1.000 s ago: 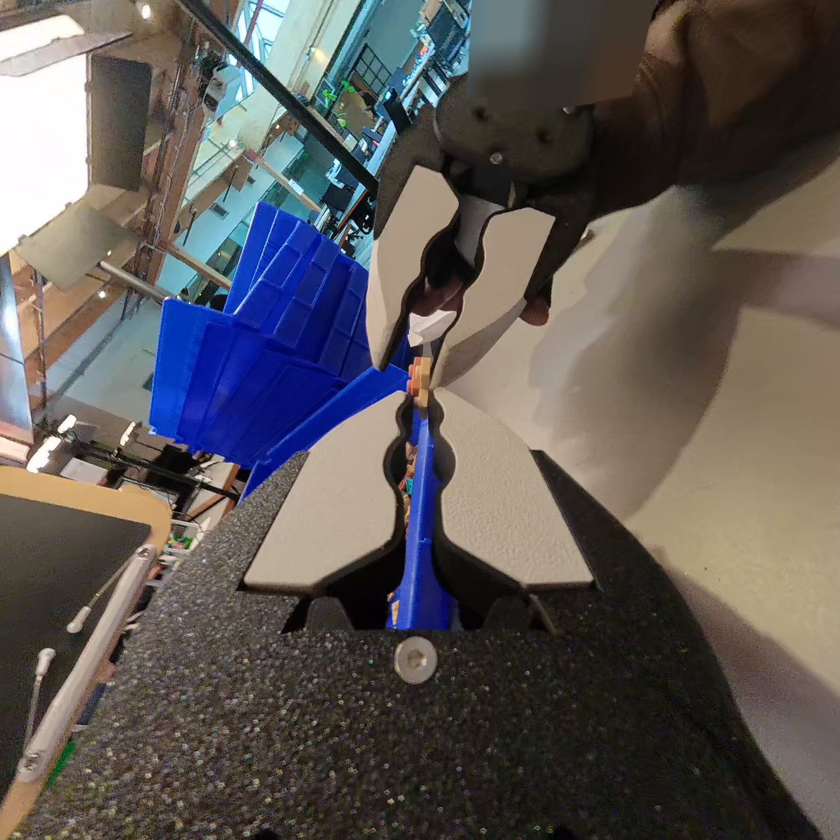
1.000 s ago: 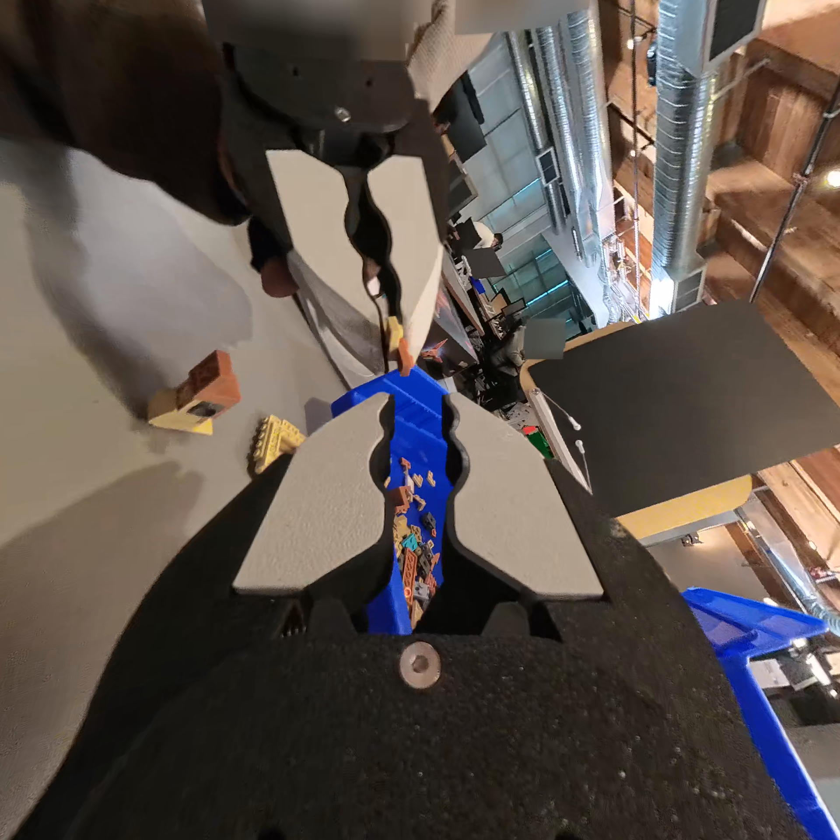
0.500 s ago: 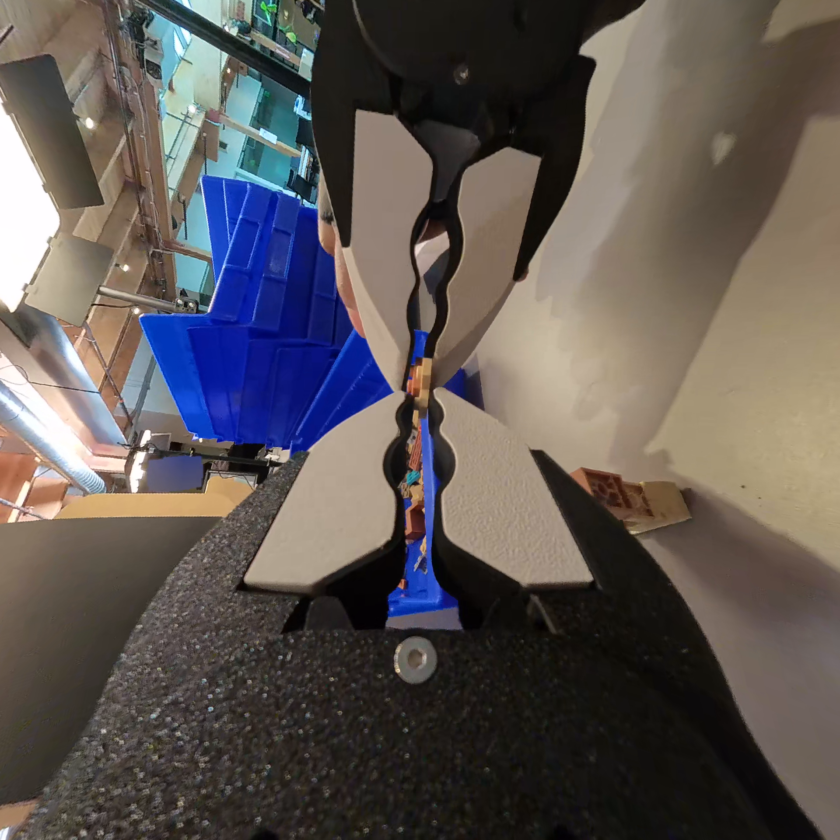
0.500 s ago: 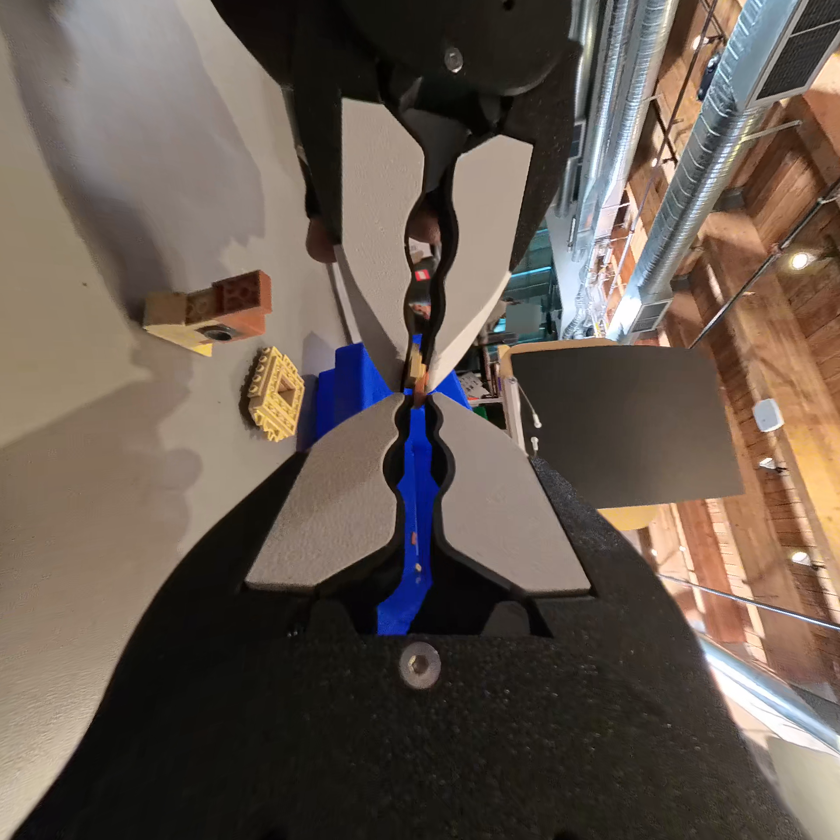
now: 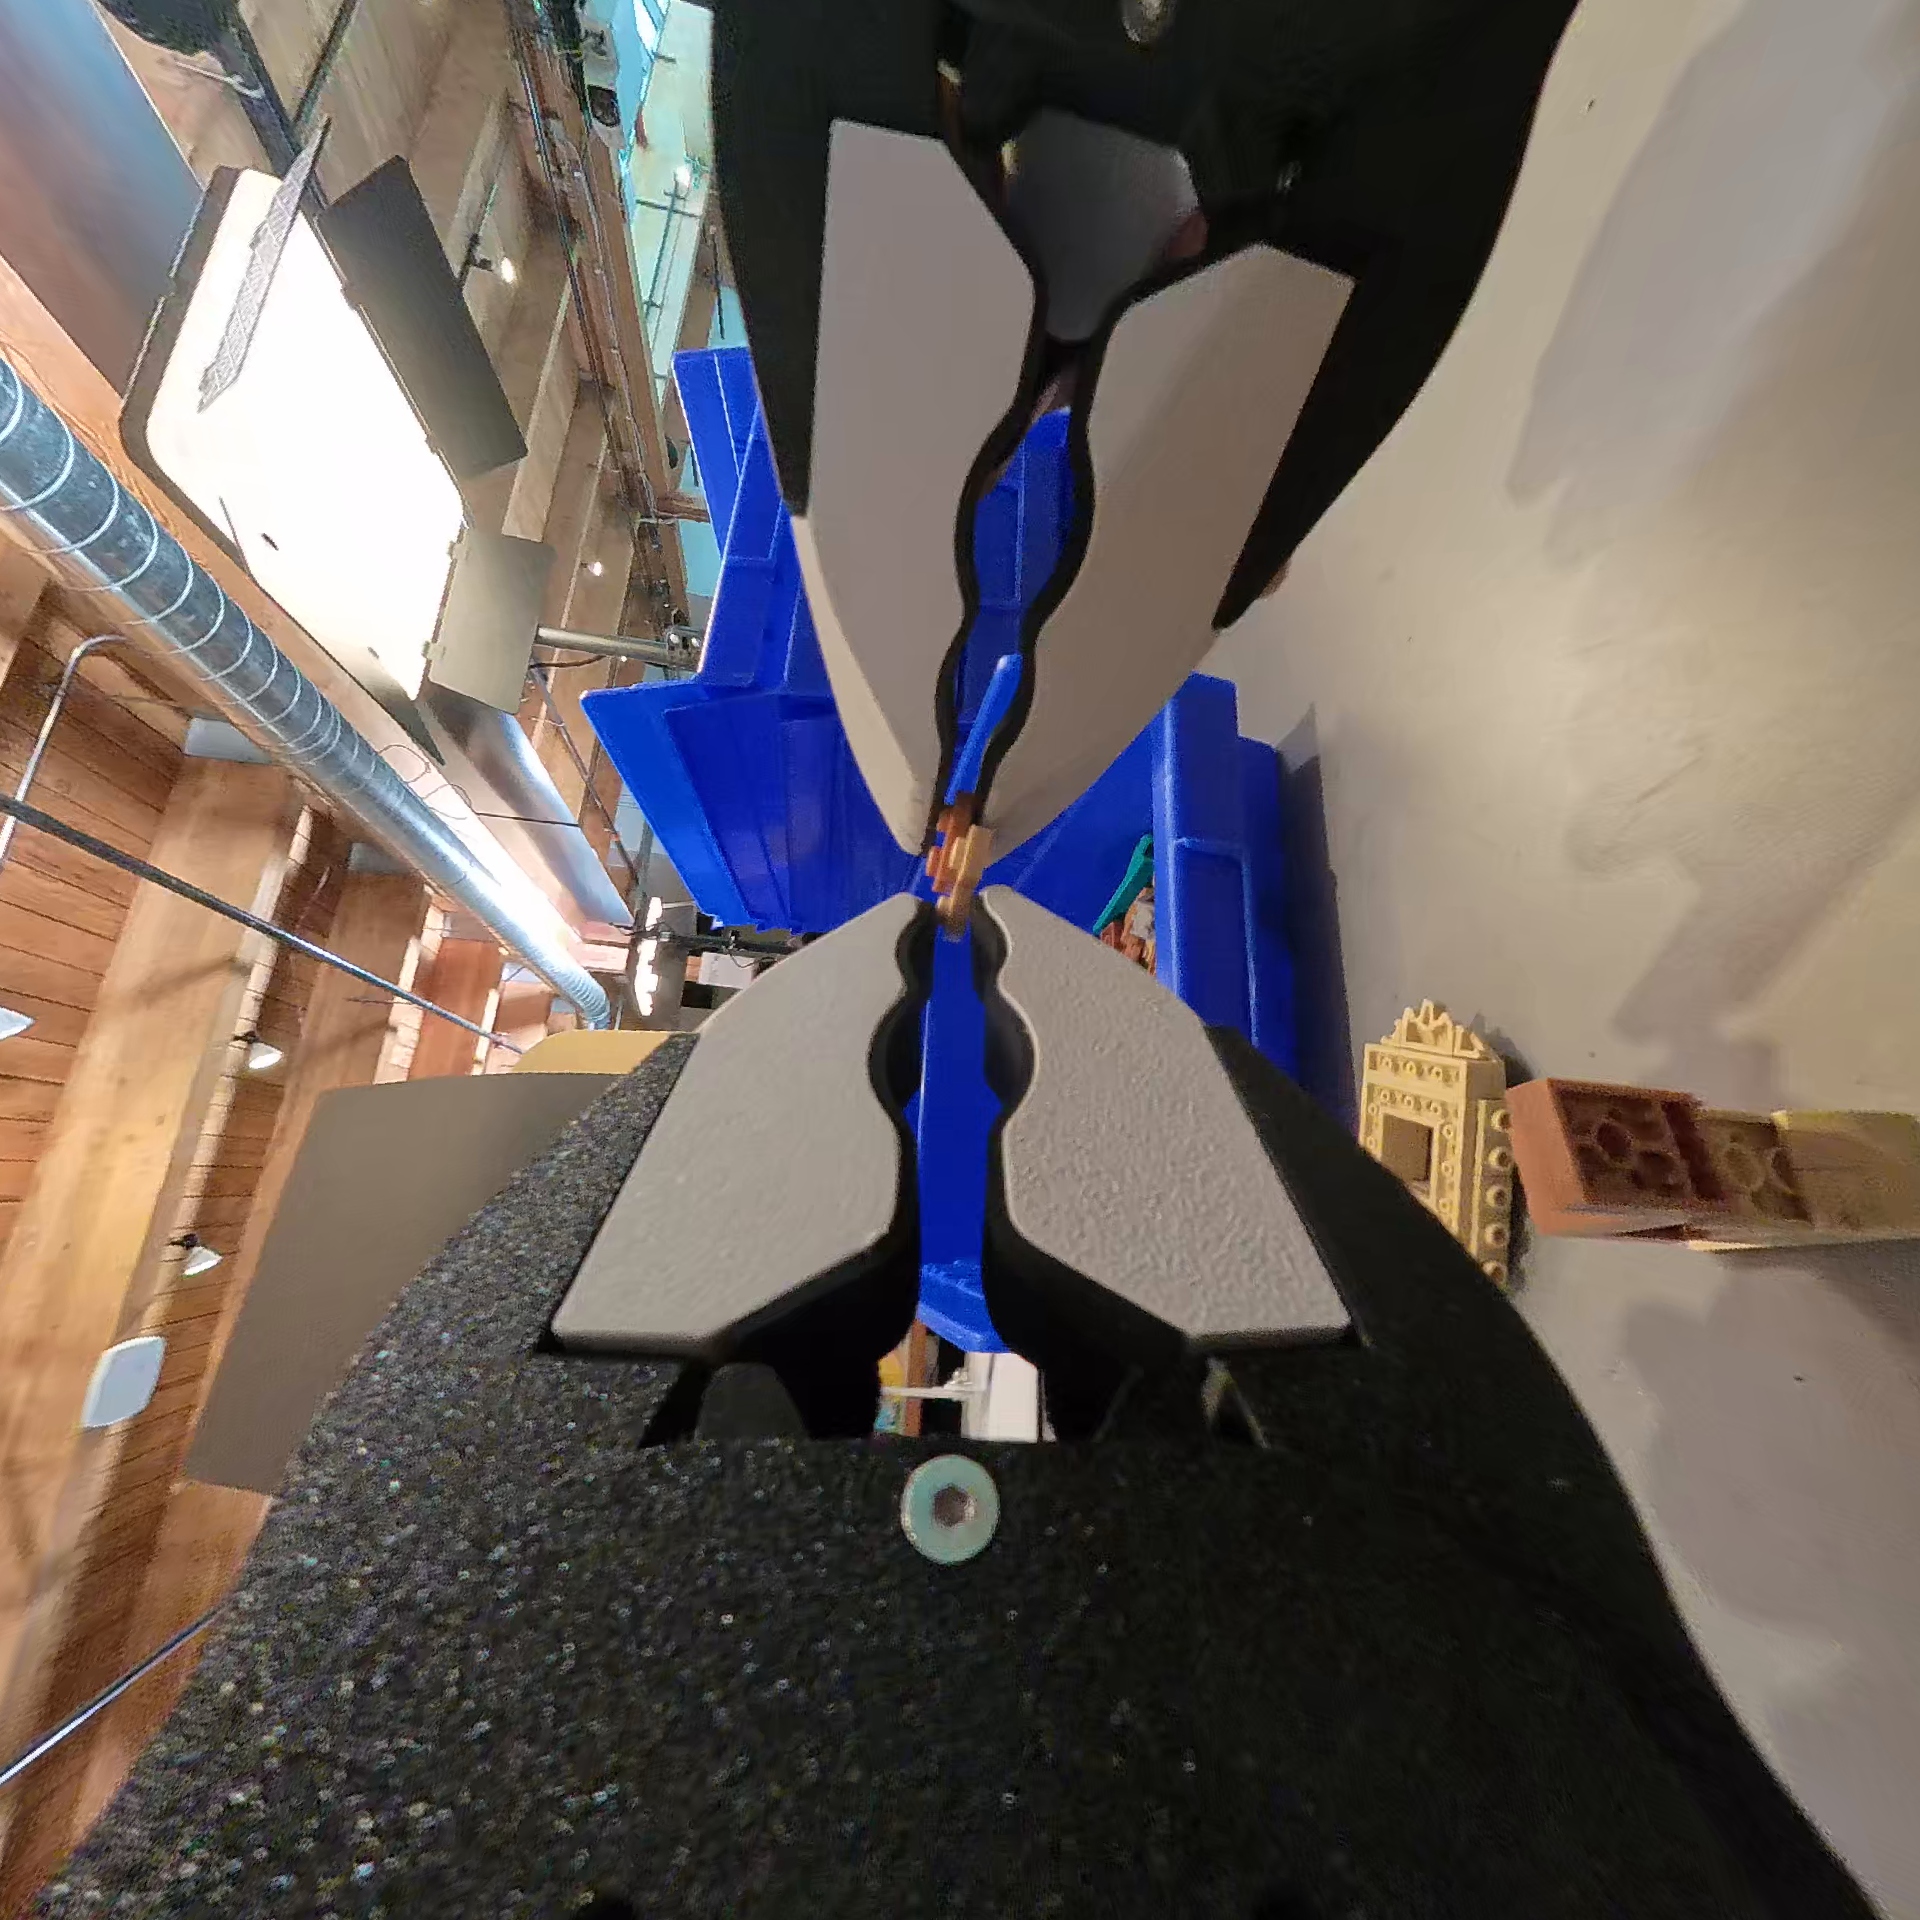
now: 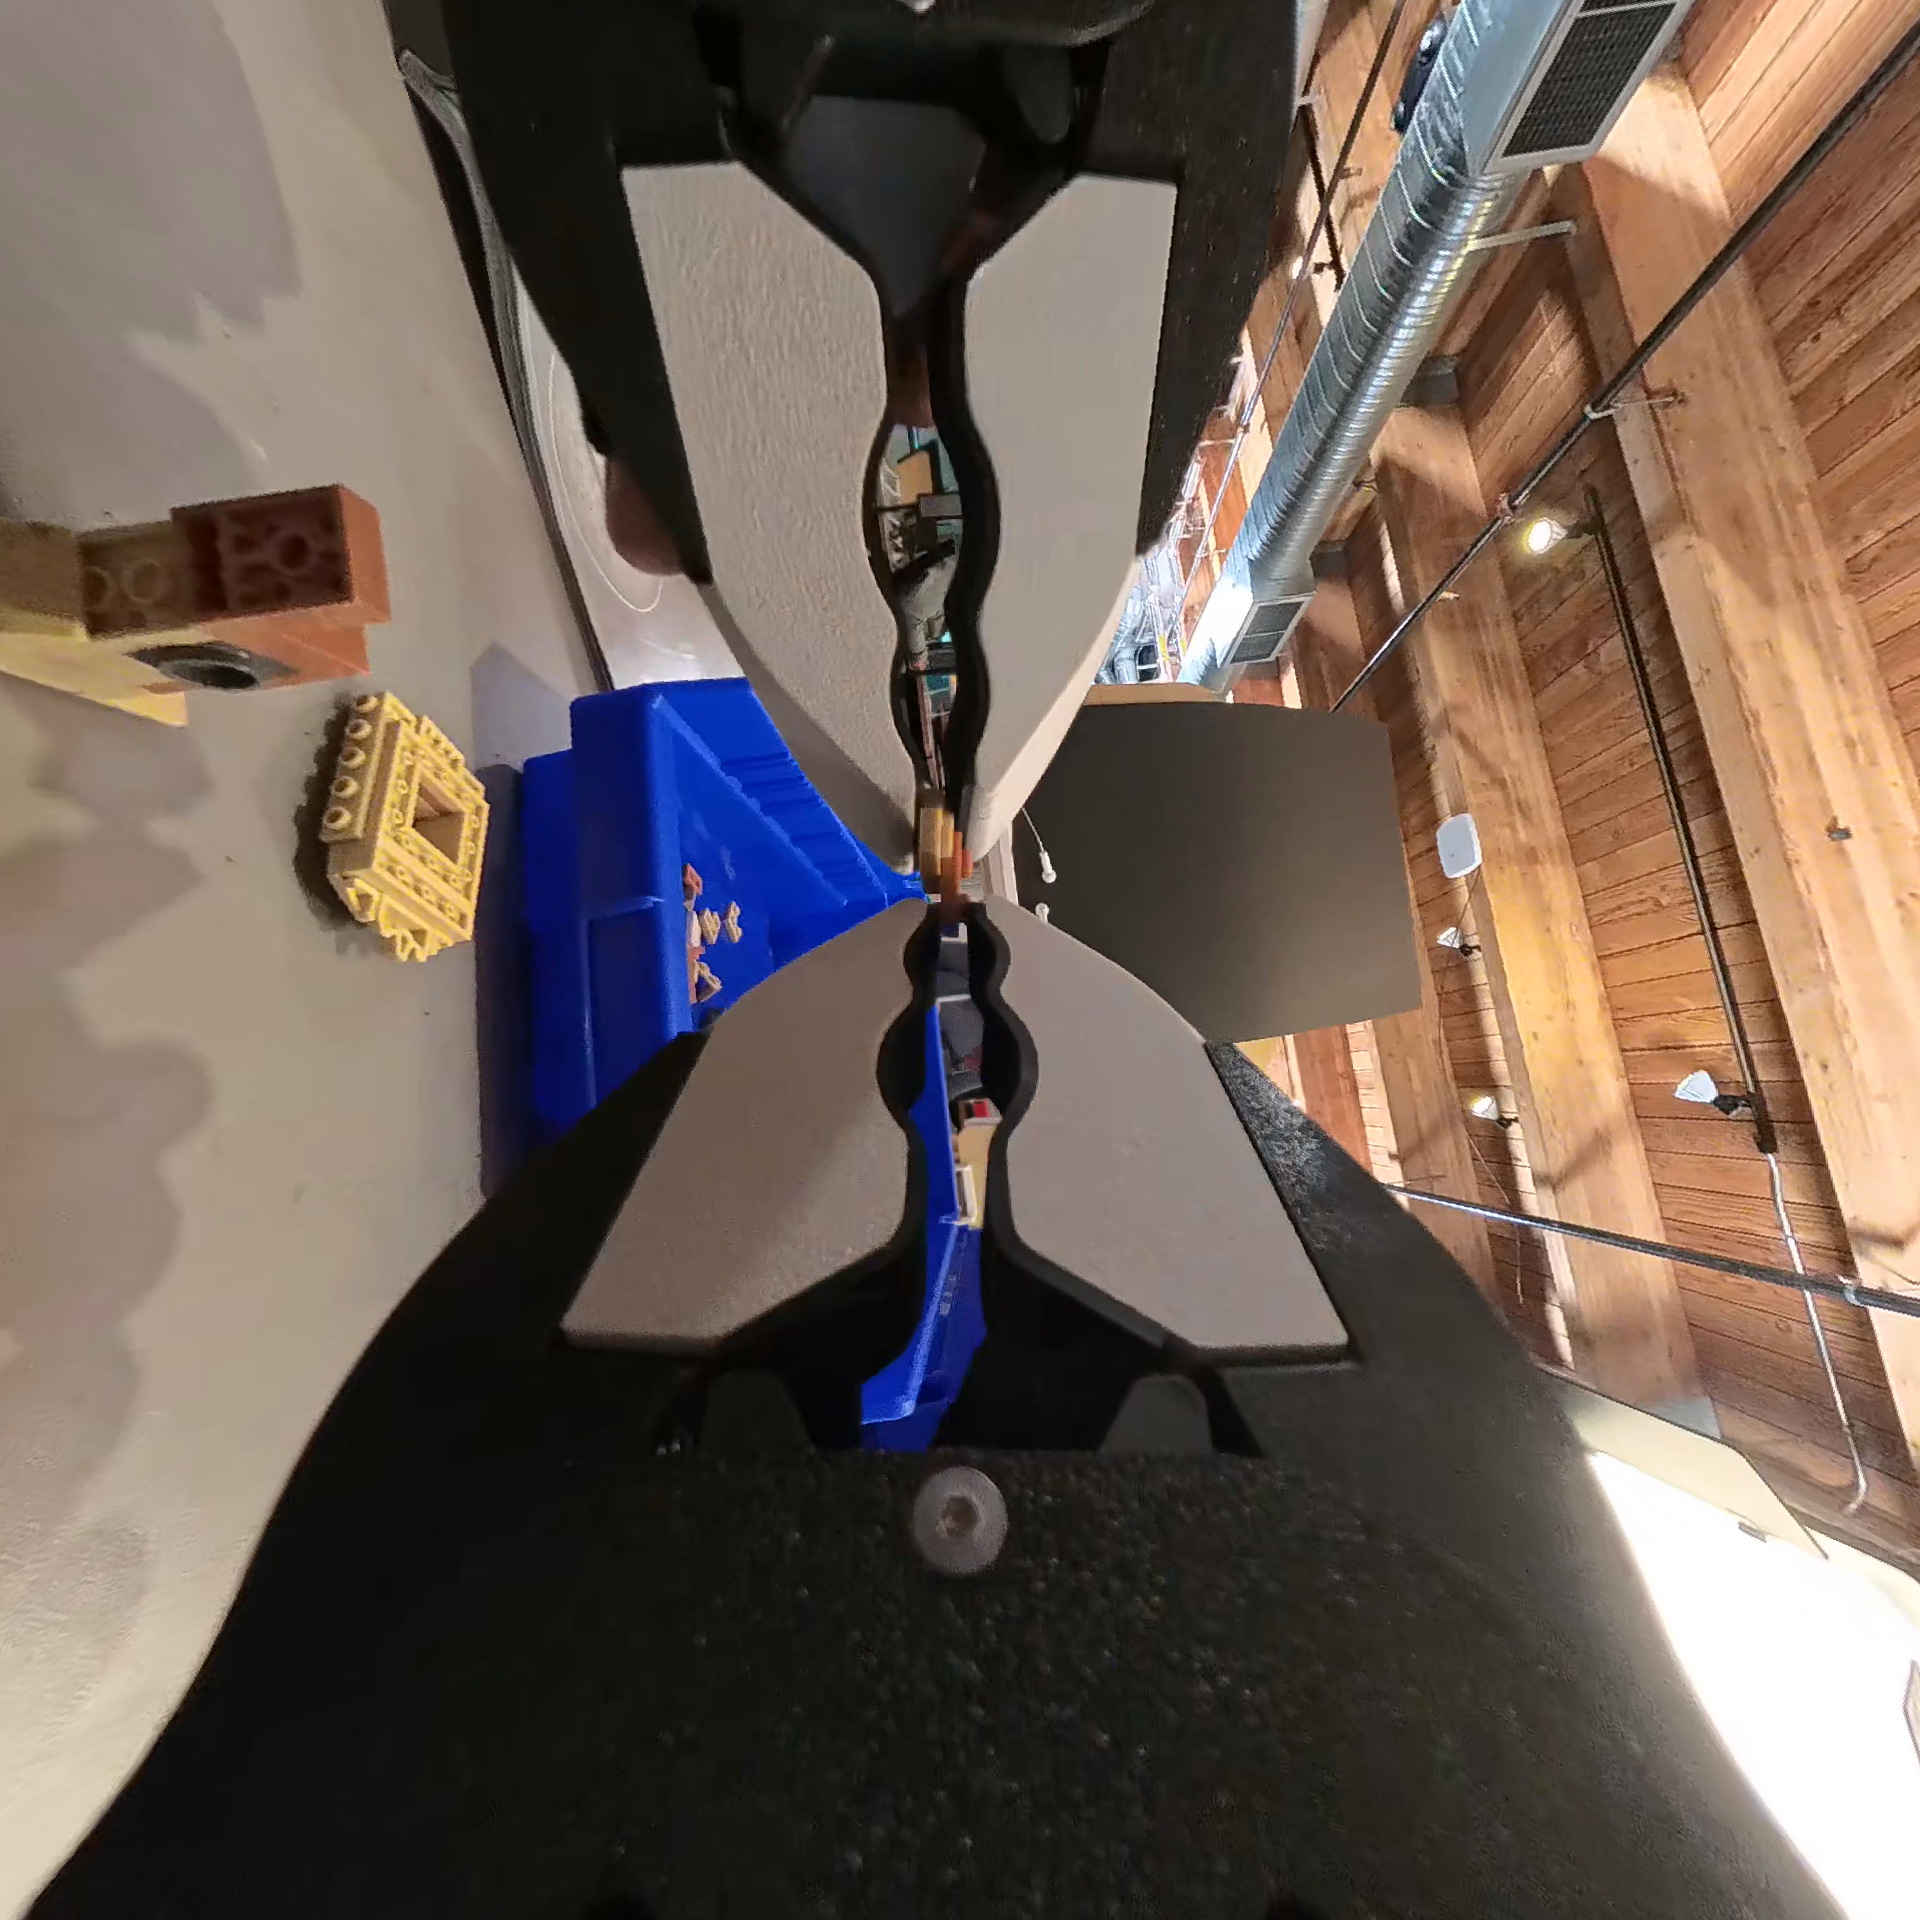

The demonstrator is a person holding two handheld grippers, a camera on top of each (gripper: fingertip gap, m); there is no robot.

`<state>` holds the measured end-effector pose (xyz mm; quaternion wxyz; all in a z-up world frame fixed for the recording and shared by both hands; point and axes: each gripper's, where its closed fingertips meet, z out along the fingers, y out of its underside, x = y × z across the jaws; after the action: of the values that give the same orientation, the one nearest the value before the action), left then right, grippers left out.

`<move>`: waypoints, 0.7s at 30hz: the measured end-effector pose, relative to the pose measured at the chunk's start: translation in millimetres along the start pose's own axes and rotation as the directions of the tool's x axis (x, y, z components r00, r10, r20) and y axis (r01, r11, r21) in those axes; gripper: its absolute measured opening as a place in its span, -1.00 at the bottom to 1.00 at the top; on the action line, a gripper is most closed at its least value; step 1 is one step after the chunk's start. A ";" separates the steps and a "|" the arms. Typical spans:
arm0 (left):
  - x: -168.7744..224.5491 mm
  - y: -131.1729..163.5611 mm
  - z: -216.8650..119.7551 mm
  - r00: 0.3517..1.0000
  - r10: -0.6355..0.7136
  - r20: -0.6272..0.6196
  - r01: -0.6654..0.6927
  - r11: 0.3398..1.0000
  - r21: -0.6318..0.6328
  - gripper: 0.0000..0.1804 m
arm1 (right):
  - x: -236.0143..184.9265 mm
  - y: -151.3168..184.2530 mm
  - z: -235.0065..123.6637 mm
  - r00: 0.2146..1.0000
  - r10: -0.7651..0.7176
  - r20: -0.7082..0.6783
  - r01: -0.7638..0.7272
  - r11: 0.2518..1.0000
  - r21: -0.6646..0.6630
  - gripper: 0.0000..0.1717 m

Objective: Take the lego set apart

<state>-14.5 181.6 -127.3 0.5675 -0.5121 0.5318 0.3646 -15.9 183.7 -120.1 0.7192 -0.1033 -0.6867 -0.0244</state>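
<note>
My two grippers meet tip to tip above a blue bin (image 5: 1205, 883). A small piece of a tan plate and an orange plate stuck together (image 5: 958, 862) sits between the tips. My left gripper (image 5: 951, 916) is shut on its tan end. My right gripper (image 5: 956, 821) comes in from the top of the left wrist view and is shut on the orange end. In the right wrist view my right gripper (image 6: 951, 909) pinches the orange part (image 6: 956, 868), and my left gripper (image 6: 940, 816) above it pinches the tan part.
A grey table (image 5: 1662, 623) carries a tan square frame piece (image 5: 1439, 1132) (image 6: 405, 831) and a brown-and-tan brick block (image 5: 1610, 1153) (image 6: 281, 561). The blue bin (image 6: 623, 831) holds several small loose pieces. More blue bins (image 5: 748, 748) stand stacked behind. A black panel (image 6: 1226, 862) is nearby. Only a small space, under 4 cm, lies between the two pairs of fingers.
My right gripper stood open around the small piece a second ago and has shut on its orange end. My left gripper kept its grip. Both grippers have turned together.
</note>
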 end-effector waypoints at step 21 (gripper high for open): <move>-0.7 -5.5 -0.4 0.985 0.171 0.038 -0.169 0.985 -0.034 -0.95 | -7.9 19.7 4.9 0.877 0.453 0.162 -0.448 0.891 -0.068 -0.95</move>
<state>-9.5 180.1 -125.5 0.5373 -0.4658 0.5562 0.4302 -17.7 203.0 -130.0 0.6410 -0.2721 -0.7033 0.1430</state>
